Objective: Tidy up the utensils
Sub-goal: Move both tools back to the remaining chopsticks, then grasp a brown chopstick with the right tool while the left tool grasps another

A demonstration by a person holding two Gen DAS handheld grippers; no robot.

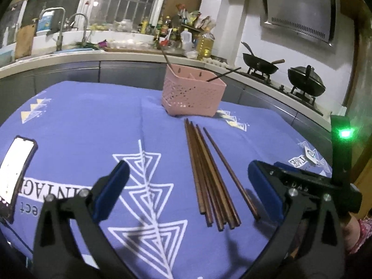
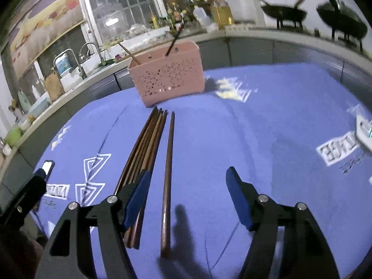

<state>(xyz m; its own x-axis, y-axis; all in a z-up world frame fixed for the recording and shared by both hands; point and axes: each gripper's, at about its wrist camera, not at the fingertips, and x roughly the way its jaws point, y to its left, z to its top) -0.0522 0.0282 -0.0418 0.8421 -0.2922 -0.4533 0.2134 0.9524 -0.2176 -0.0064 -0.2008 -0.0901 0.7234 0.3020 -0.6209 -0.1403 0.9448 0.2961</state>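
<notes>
Several brown wooden chopsticks (image 1: pixel 209 174) lie side by side on the blue tablecloth (image 1: pixel 93 121), pointing at a pink perforated basket (image 1: pixel 193 95) that holds two chopsticks. One single chopstick (image 2: pixel 167 181) lies slightly apart from the bundle (image 2: pixel 141 153), which points at the basket (image 2: pixel 167 79). My left gripper (image 1: pixel 186 176) is open and empty above the cloth, straddling the chopsticks' near ends. My right gripper (image 2: pixel 188 176) is open and empty, low over the cloth, with the single chopstick between its fingers and the bundle under its left finger (image 2: pixel 137 197).
A phone (image 1: pixel 16 169) with a lit screen lies at the table's left edge. A small white device (image 2: pixel 365 132) sits at the right. Behind the table runs a kitchen counter with sink, bottles and two woks (image 1: pixel 260 65) on the stove.
</notes>
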